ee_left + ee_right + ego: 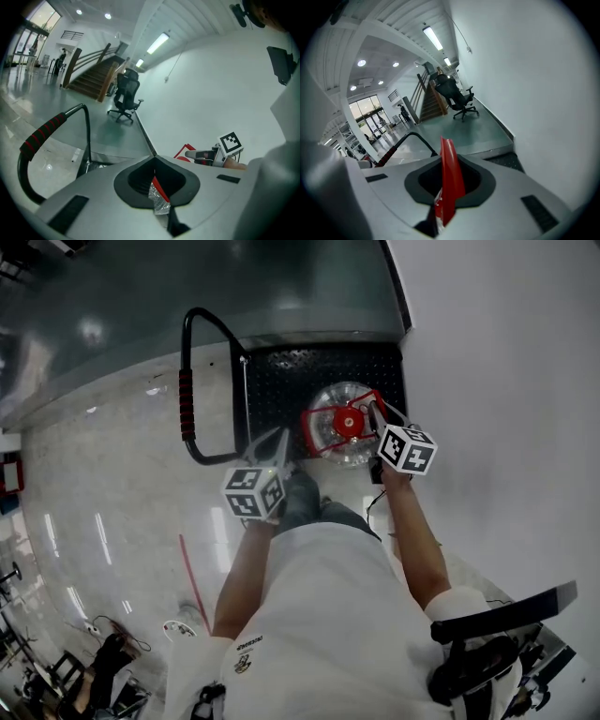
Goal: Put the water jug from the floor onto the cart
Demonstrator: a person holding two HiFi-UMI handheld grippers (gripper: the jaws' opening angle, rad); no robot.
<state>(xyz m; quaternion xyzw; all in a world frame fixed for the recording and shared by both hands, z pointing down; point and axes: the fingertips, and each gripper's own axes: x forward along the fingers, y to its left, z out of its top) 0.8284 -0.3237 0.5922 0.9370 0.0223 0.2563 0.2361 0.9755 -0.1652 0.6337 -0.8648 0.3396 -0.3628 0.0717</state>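
The clear water jug (339, 432), with a red cap and a red carrying handle (323, 414), is over the black deck of the cart (281, 381); I cannot tell whether it rests on the deck. My right gripper (373, 413) comes in from the right and is shut on the red handle (449, 180). My left gripper (281, 448) comes in from the left. In the left gripper view its jaws stand close together on a red strip of the handle (161, 187) and crinkled clear plastic. The jug's body is hidden in both gripper views.
The cart's black push bar with red grips (186, 395) rises at the deck's left side. A white wall (506, 381) runs close along the right. A black office chair (459, 101) stands farther down the hall near a staircase. Another chair (487, 643) is behind me.
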